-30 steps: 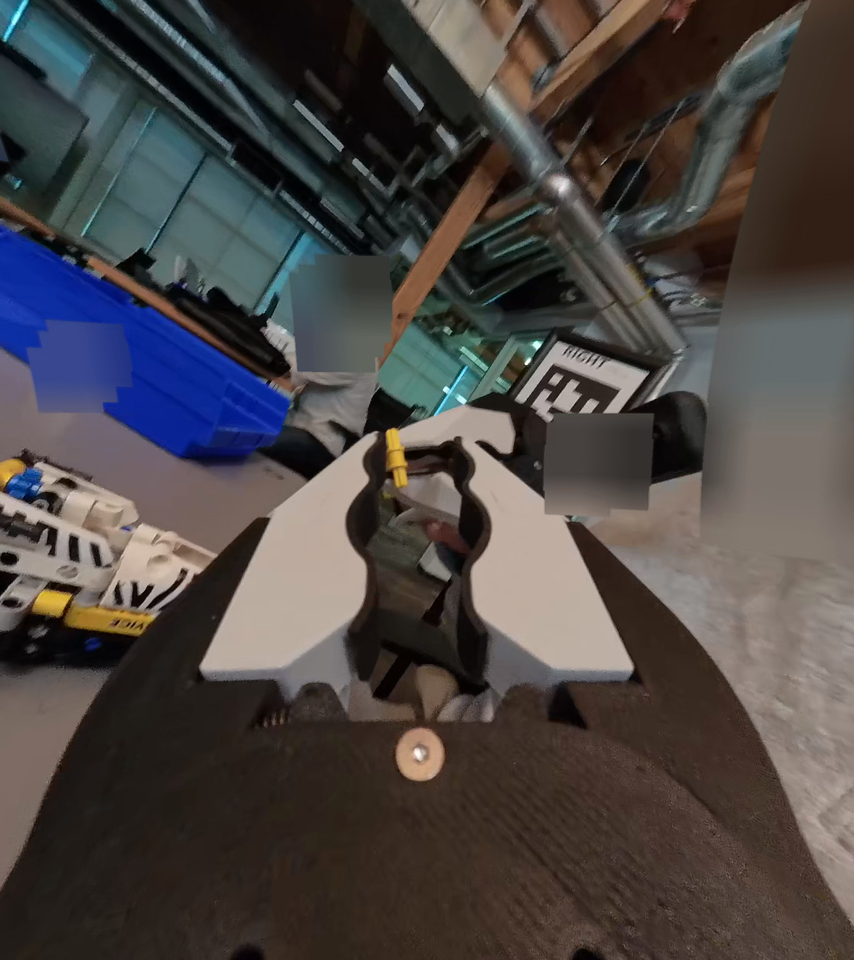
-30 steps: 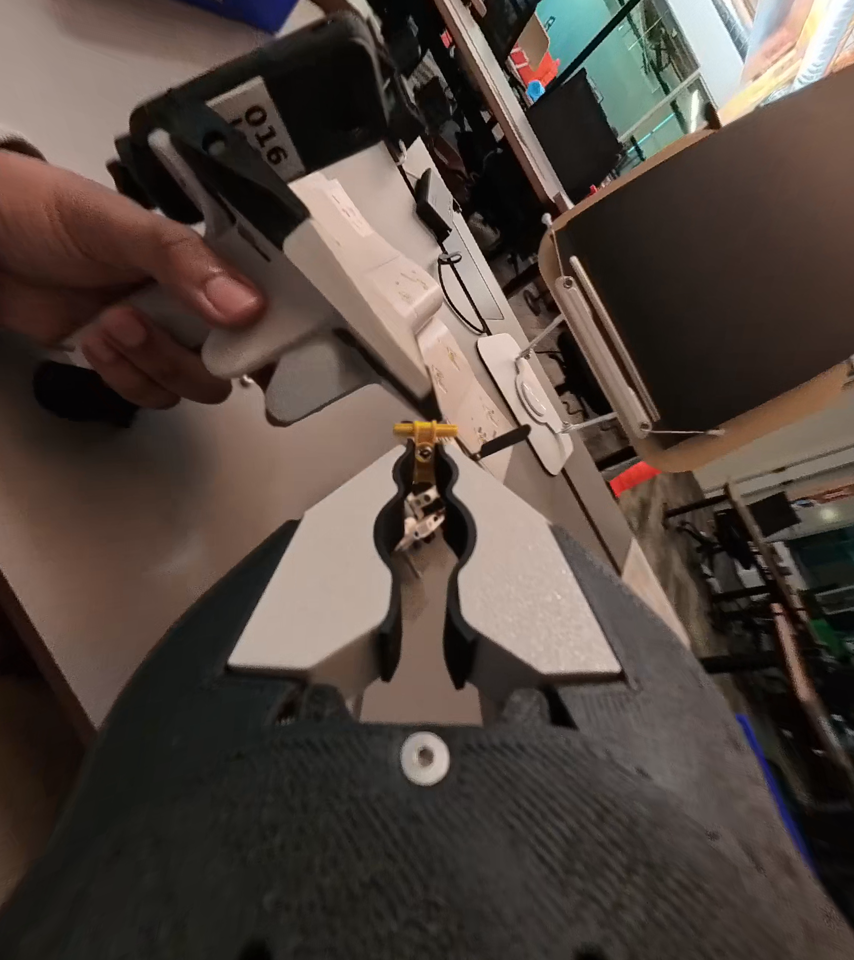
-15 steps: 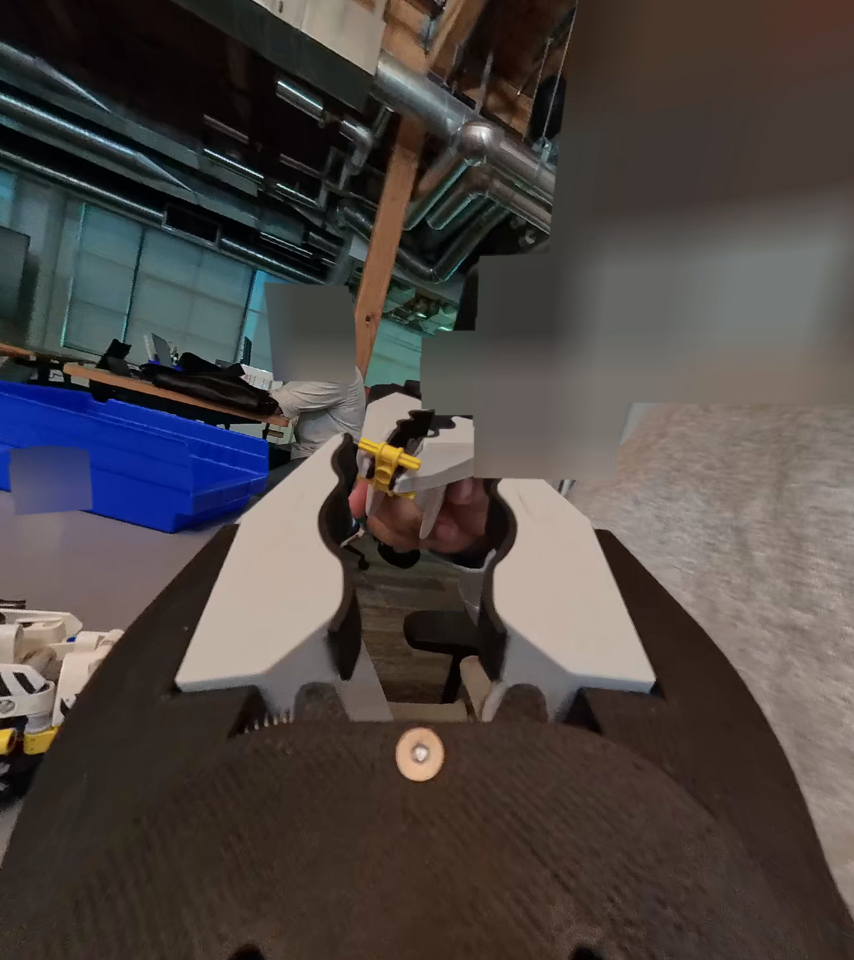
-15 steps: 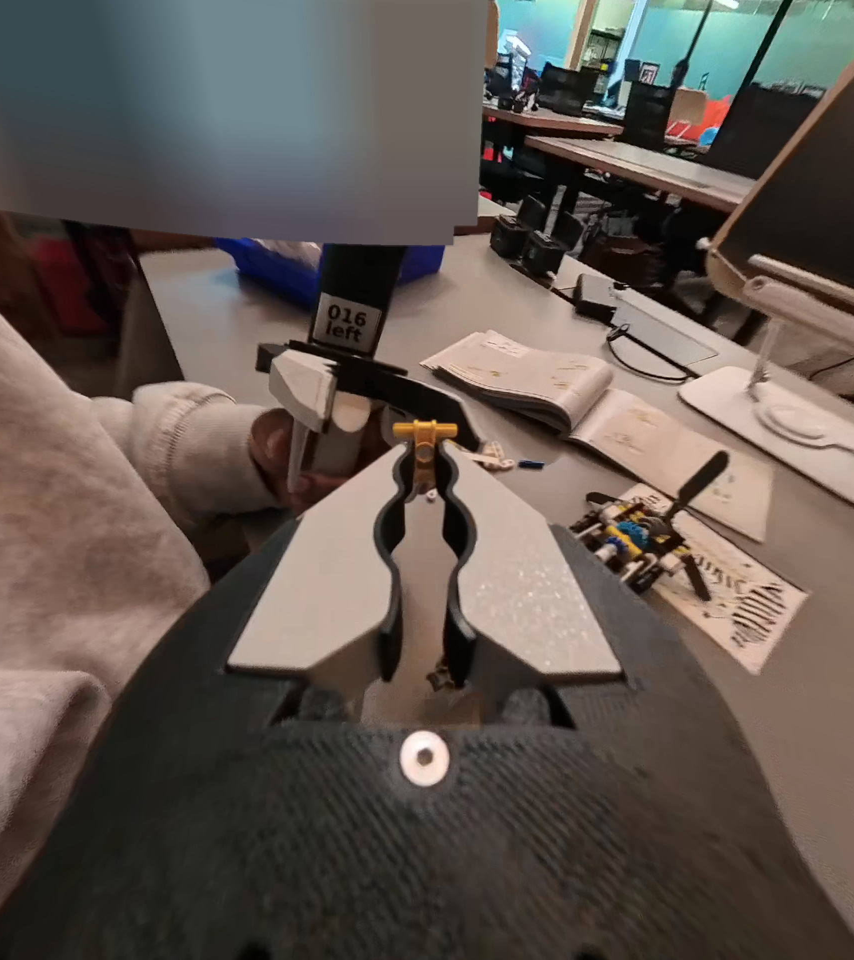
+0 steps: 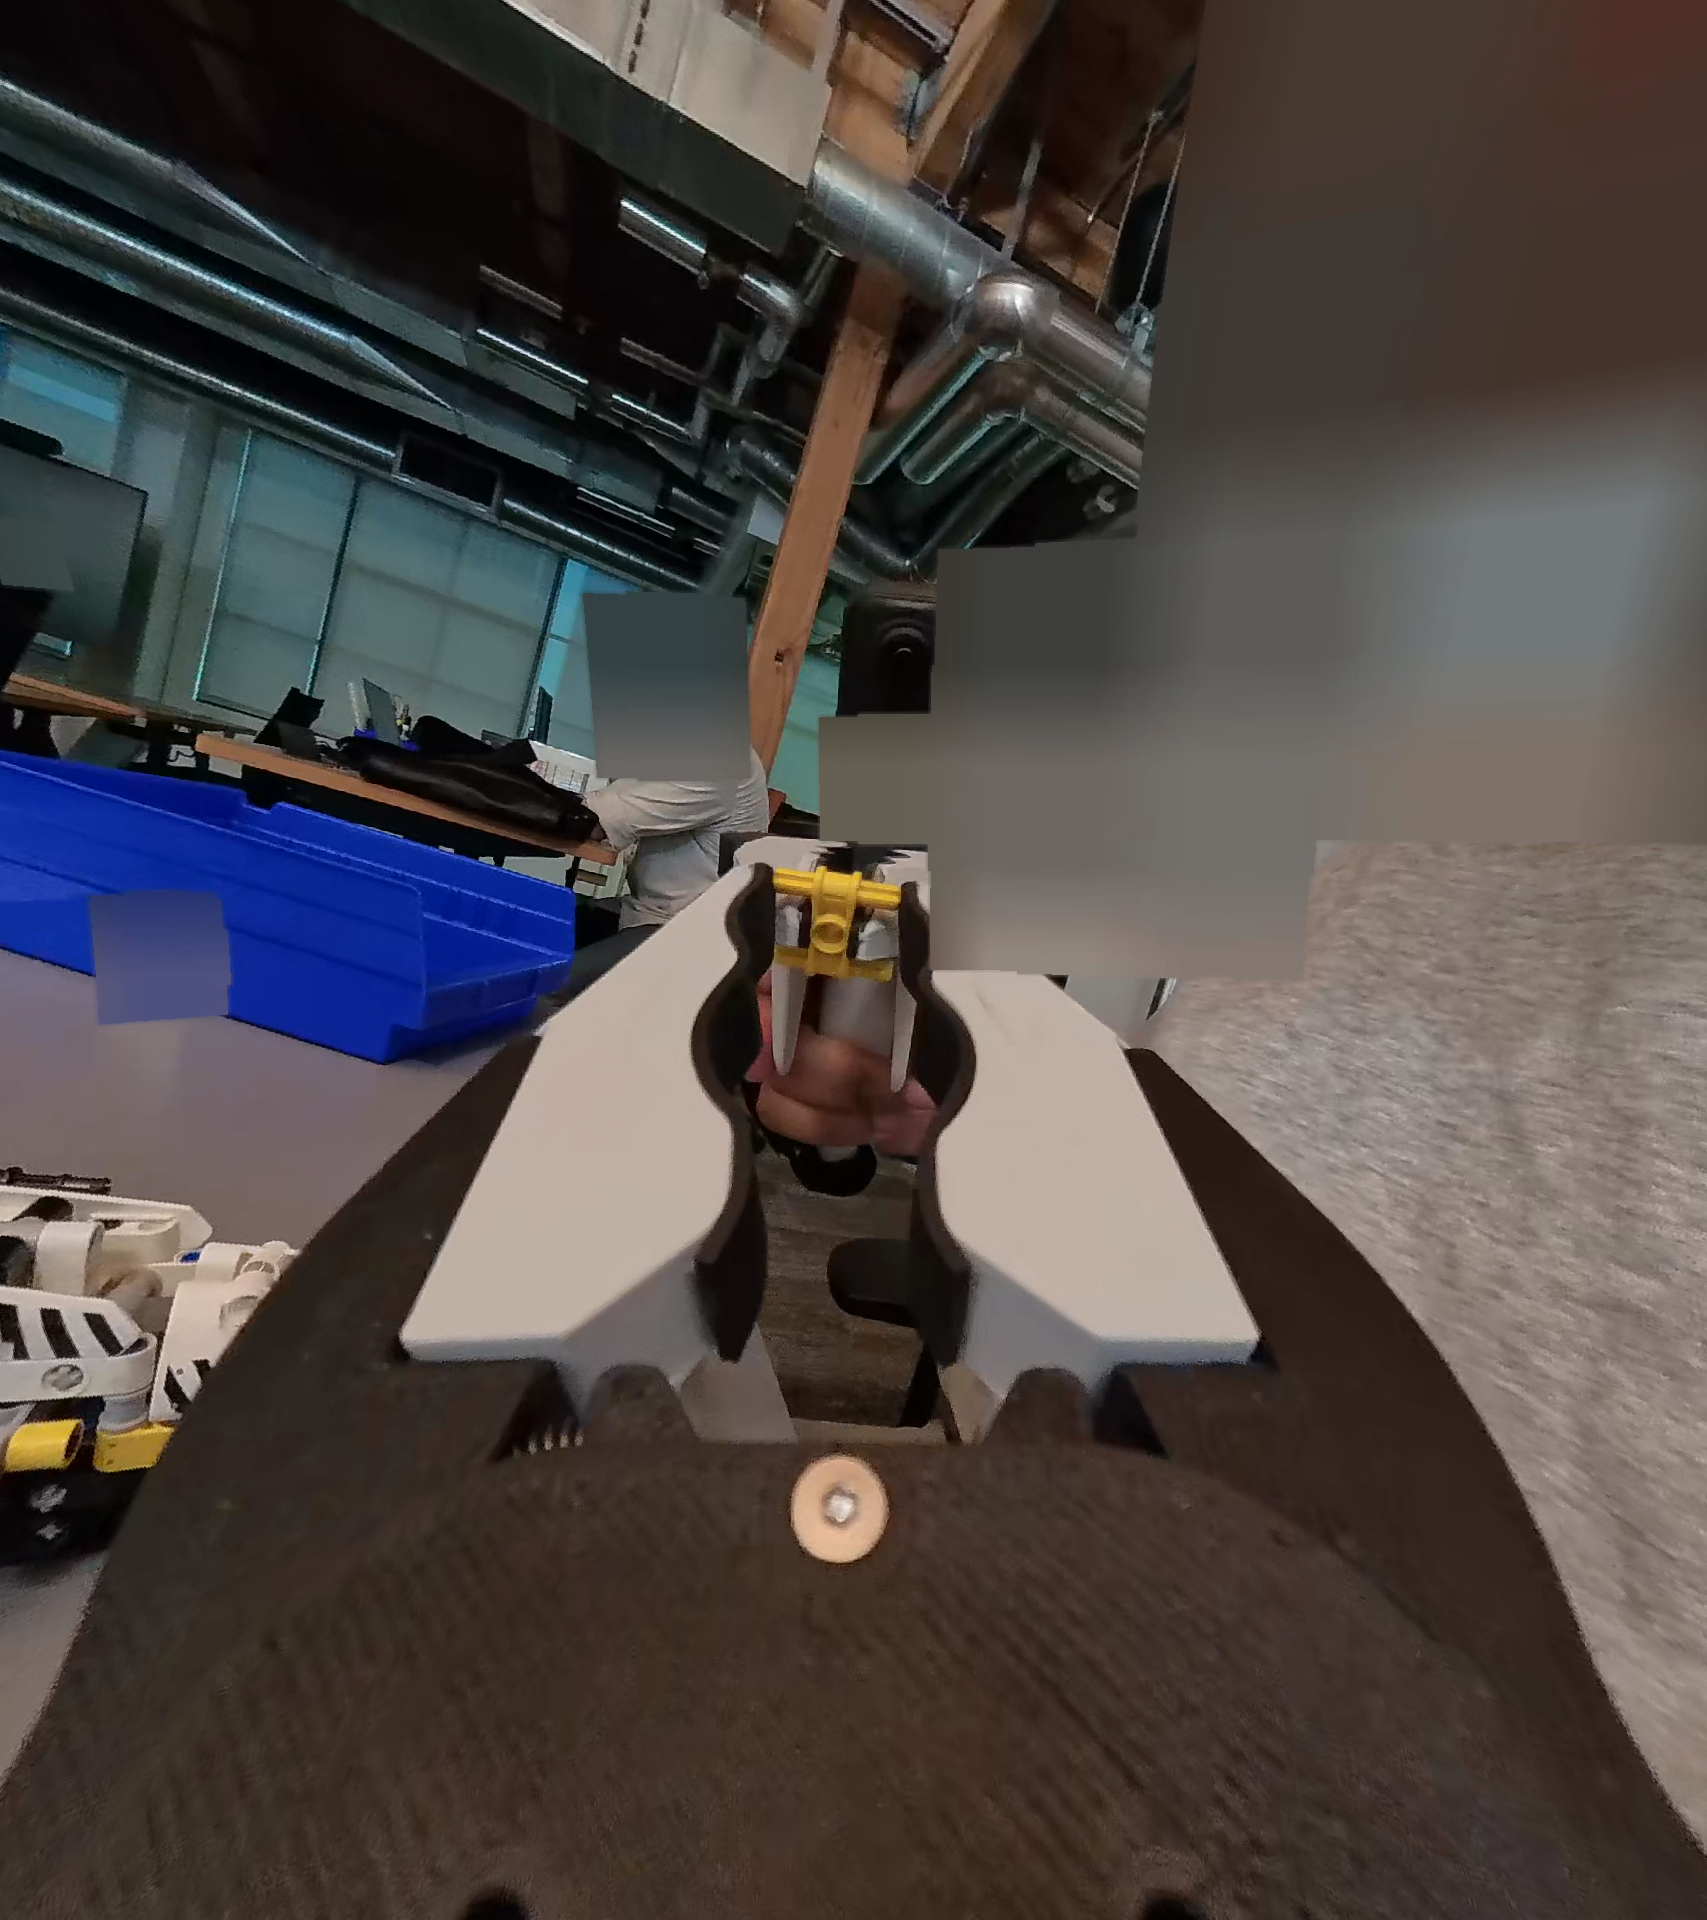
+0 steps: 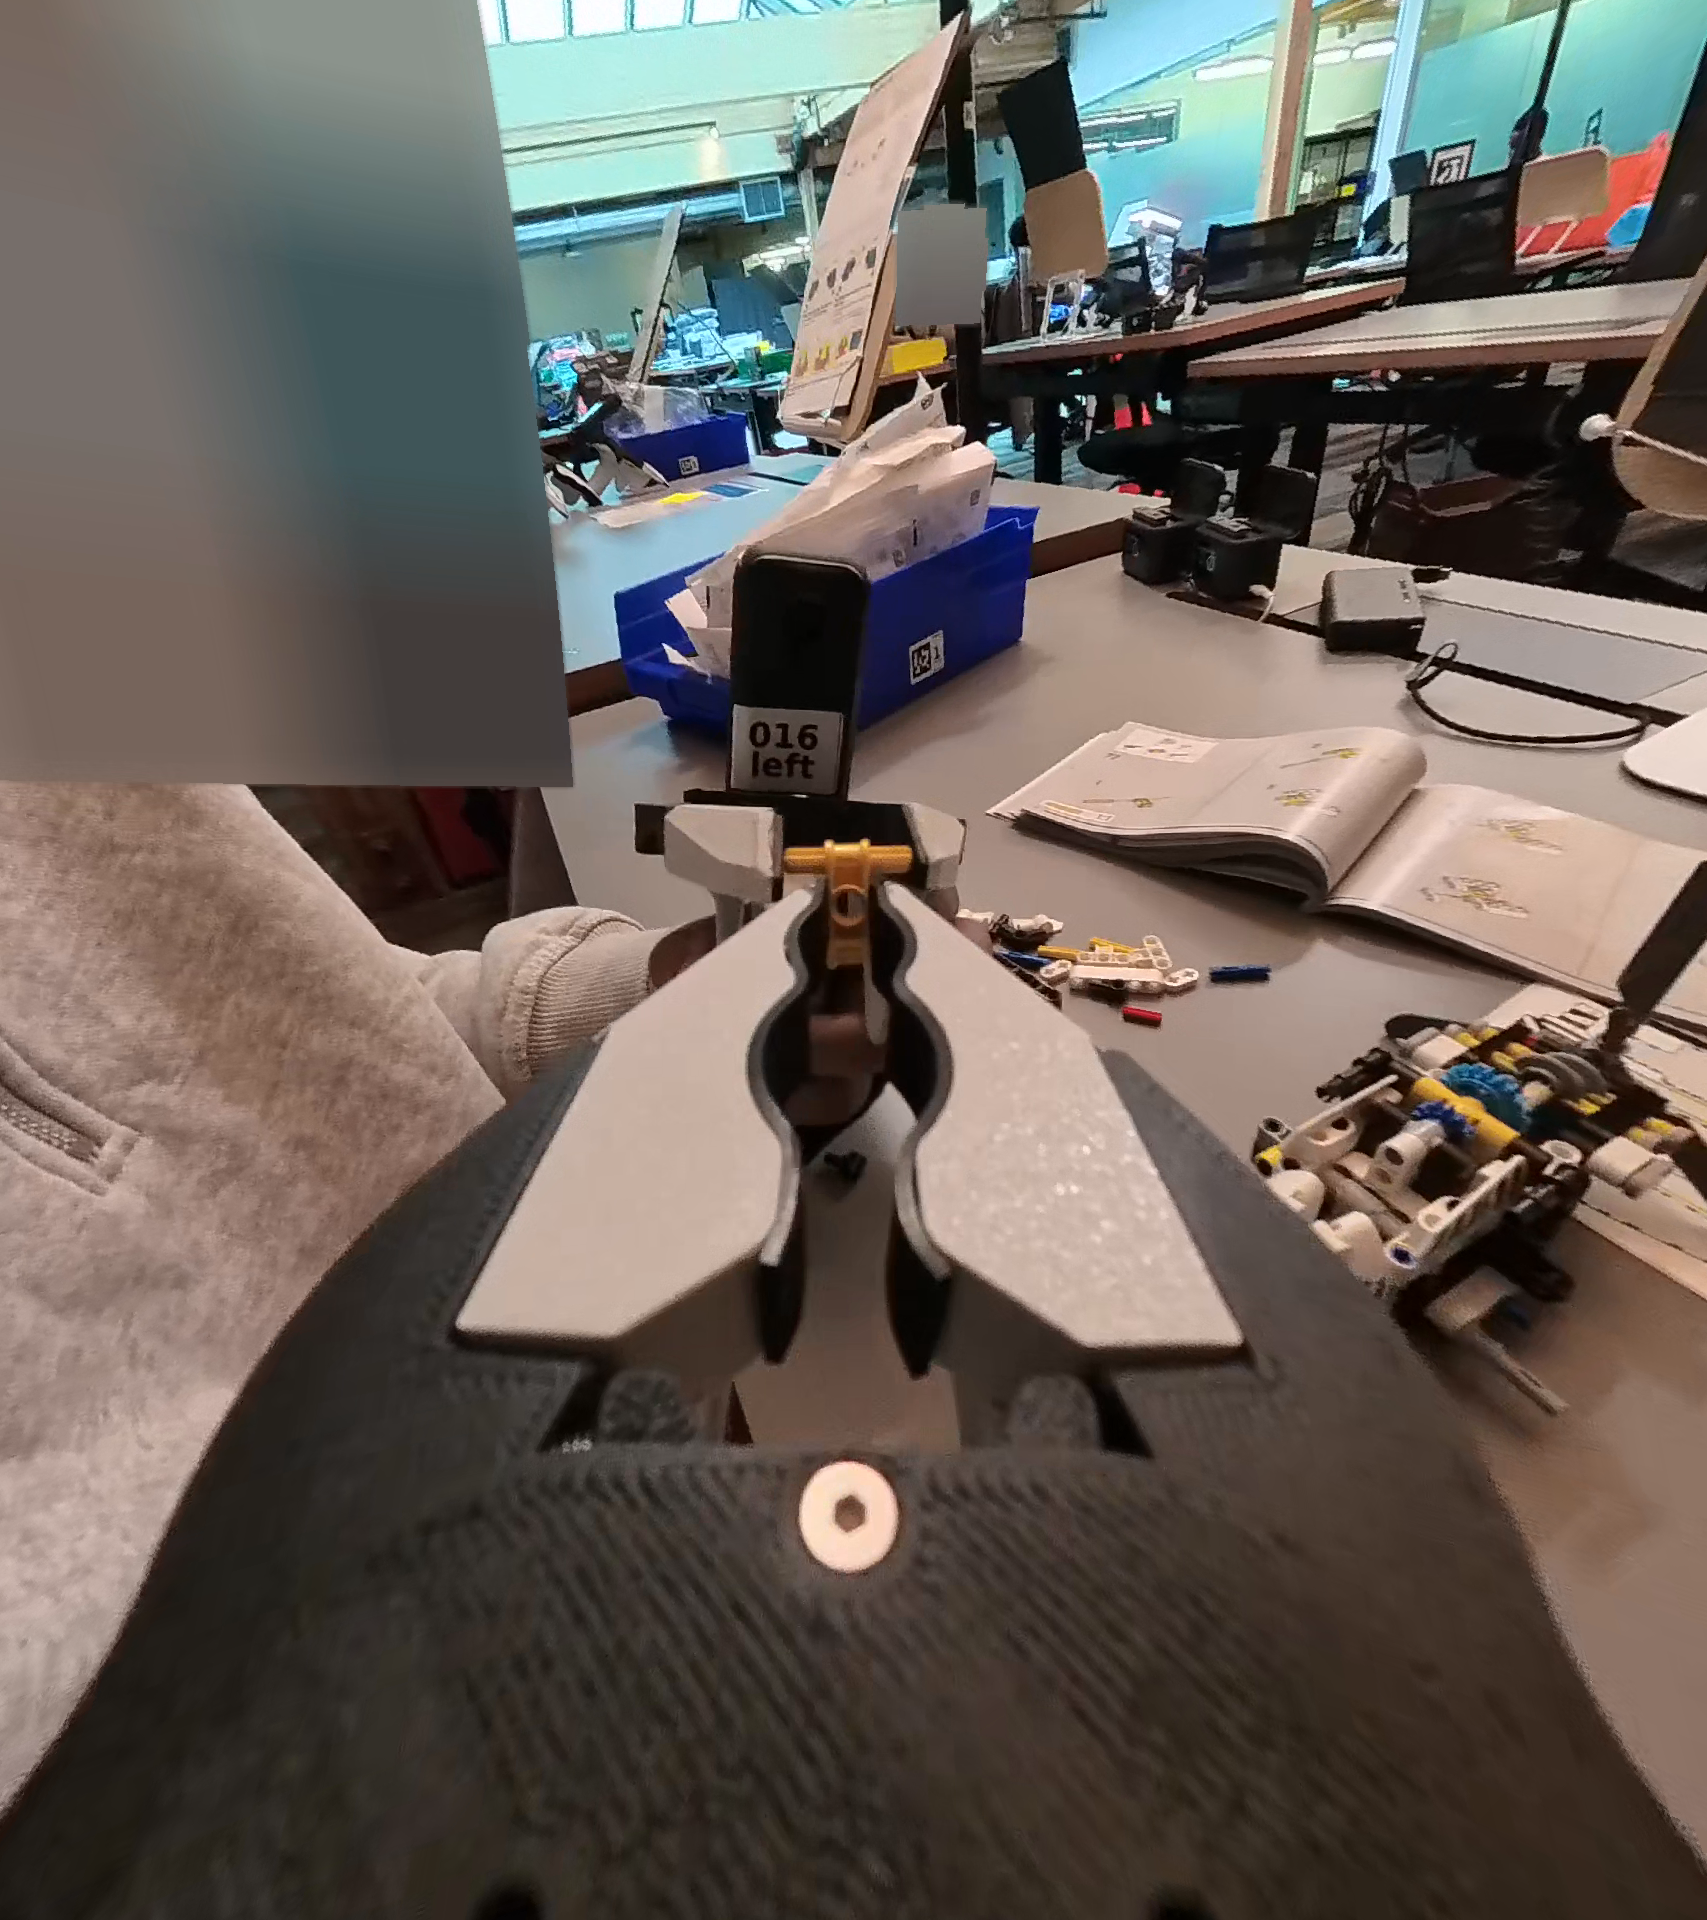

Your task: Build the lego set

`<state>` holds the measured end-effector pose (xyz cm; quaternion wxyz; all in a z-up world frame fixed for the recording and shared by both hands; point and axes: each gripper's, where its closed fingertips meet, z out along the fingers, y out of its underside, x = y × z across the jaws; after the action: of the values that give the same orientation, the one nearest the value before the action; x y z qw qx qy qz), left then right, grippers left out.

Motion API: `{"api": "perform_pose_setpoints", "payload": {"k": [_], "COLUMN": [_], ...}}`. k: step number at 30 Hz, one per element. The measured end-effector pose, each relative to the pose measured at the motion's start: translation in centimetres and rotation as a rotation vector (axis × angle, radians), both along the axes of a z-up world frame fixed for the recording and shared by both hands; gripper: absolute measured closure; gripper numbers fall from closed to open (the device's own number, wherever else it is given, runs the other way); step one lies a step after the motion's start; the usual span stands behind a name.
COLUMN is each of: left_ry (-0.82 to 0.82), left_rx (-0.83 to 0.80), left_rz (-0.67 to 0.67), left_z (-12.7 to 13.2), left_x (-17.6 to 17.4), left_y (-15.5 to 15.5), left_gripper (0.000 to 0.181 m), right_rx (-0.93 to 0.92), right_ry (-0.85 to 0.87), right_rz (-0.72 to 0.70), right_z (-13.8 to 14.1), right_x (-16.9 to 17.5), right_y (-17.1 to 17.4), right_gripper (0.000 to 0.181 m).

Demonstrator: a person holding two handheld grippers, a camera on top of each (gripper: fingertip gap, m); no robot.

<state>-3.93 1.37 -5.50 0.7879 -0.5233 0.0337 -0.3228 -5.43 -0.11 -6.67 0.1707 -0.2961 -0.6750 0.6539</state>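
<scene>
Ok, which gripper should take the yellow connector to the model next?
Probably the right: the right gripper is shut on the yellow connector, and the model lies near it. The left gripper is open, gripping nothing.

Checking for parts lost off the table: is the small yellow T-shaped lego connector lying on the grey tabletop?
No, the small yellow T-shaped lego connector is pinched in the right gripper, above the grey tabletop.

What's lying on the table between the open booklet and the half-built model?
In the right wrist view, a scatter of loose small pieces lies on the grey table, between the open booklet and the half-built model.
</scene>
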Motion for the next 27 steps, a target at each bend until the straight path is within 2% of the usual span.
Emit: {"api": "perform_pose_setpoints", "payload": {"k": [27], "left_ry": [-0.007], "left_rx": [-0.015], "left_rz": [0.005], "left_z": [-0.05], "left_x": [-0.09], "left_y": [0.08], "left_gripper": [0.160], "right_rx": [-0.026], "right_ry": [-0.013], "right_rz": [-0.005], "right_z": [-0.08], "right_x": [-0.19], "right_y": [0.04], "right_gripper": [0.176]}}
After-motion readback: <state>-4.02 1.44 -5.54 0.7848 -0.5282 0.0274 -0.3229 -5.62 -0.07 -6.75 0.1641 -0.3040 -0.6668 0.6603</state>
